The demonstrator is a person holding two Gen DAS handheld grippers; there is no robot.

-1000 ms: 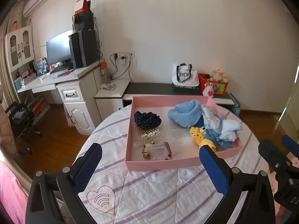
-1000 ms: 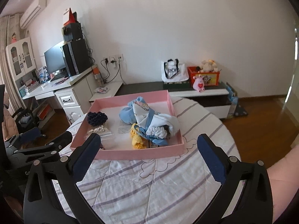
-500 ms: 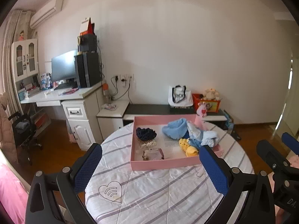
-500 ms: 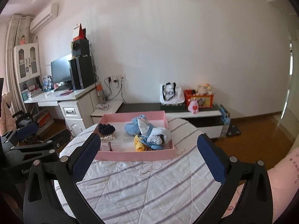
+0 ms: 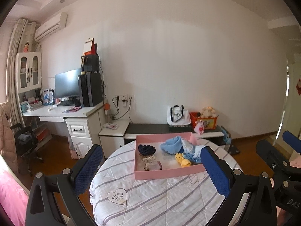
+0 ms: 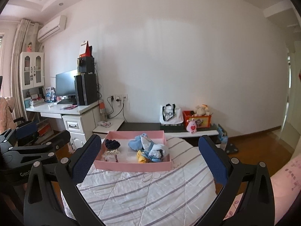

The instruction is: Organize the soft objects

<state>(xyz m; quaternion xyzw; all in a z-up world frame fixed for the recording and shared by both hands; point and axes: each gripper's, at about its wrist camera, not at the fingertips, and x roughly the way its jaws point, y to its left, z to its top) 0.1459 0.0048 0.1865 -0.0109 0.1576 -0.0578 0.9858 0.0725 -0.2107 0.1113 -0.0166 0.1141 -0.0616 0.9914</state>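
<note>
Blue cloth is heaped in tray; judged limp, best pinched at a fold. Both claws, left and right, are held spread, empty.

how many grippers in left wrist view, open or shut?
2. Left gripper in the foreground, open and empty, framing the pink tray. Right gripper at the right edge, open.

The pink tray is viewed from well back by both wrist cameras, side by side, facing the wall.
</note>
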